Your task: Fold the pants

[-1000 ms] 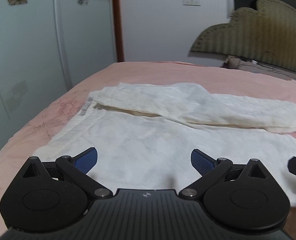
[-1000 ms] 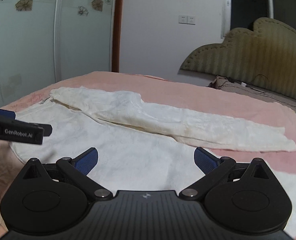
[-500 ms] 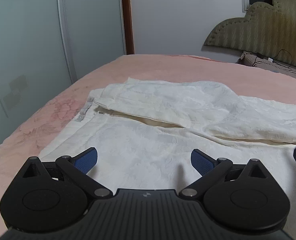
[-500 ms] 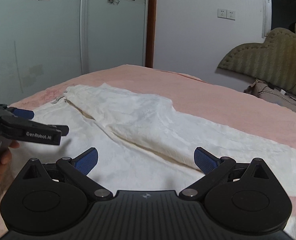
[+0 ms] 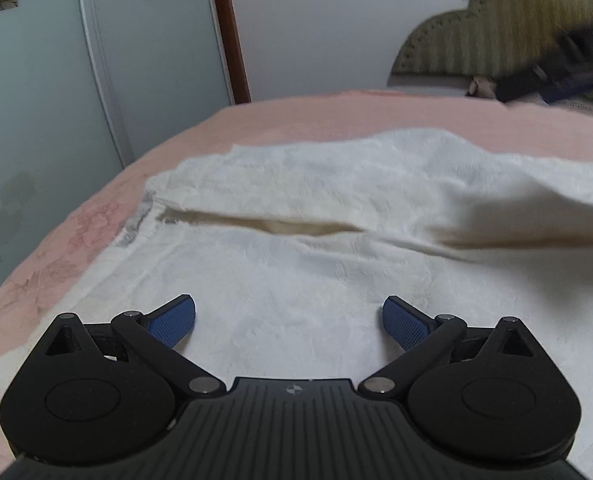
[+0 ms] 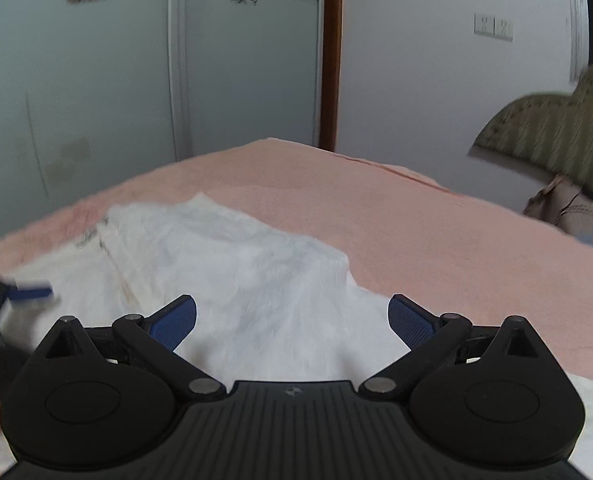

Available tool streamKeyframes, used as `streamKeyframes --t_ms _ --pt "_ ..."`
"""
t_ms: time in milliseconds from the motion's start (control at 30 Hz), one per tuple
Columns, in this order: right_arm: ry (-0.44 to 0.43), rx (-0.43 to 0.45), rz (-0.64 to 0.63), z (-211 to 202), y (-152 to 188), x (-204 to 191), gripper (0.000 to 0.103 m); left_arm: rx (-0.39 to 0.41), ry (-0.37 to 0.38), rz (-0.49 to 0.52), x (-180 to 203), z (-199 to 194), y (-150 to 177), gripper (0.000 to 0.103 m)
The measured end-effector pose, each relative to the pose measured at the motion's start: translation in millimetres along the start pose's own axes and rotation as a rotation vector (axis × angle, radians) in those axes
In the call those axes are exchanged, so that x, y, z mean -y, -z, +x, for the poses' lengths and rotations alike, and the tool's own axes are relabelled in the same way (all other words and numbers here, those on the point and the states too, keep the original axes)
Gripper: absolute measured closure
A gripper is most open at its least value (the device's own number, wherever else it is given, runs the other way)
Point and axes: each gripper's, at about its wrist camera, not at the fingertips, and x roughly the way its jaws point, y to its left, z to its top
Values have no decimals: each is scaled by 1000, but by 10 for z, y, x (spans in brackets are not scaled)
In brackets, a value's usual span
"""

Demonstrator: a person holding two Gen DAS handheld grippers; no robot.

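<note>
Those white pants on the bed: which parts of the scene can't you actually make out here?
- White pants: leg ends cut off by the right edge, left wrist view.
- Near hem: hidden behind the right gripper, right wrist view.
- Left gripper: motion-blurred at the left edge there.
- Dark shape by the headboard: too smeared to identify.

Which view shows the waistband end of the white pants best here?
The left wrist view: the white pants lie spread across the frame, their waistband end and its opening visible. The right wrist view shows that end small, blurred and far left.
</note>
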Motion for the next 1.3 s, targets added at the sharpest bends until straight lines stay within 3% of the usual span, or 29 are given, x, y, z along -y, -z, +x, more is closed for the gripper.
streamKeyframes --t_ms 67,133,267,467,600,633,700,767,967,1100,1233,1300 --pt "-45 -19 38 204 -117 132 1 9 4 4 2 -6 8 0" --pt "-57 -43 68 420 -213 227 8 3 7 4 1 9 13 0" --pt "-66 -111 85 929 -370 338 38 -7 24 -19 -37 24 13 0" --pt "-92 -180 83 1562 -478 443 40 -6 22 -18 -30 36 14 0" --pt "-154 -259 82 1877 -434 487 40 -6 22 -19 -25 33 15 0" --pt "-162 -248 59 1871 -422 466 41 -6 21 -18 -24 33 14 0" --pt "-207 -245 35 1837 -414 443 71 -6 21 -19 -23 31 14 0" --pt "-226 -229 1 1764 -394 380 80 -6 21 -20 -23 33 15 0" --pt "-68 -92 -274 1340 -367 -123 84 -6 47 -73 -103 16 -6 1" --pt "-4 5 -490 883 -314 -599 84 39 87 -264 -420 -76 -36 3" --pt "-12 57 -631 355 -141 -992 85 192 175 -578 -901 -342 -17 1" --pt "-41 72 -672 87 -22 -1167 94 230 214 -639 -1035 -446 -29 1"
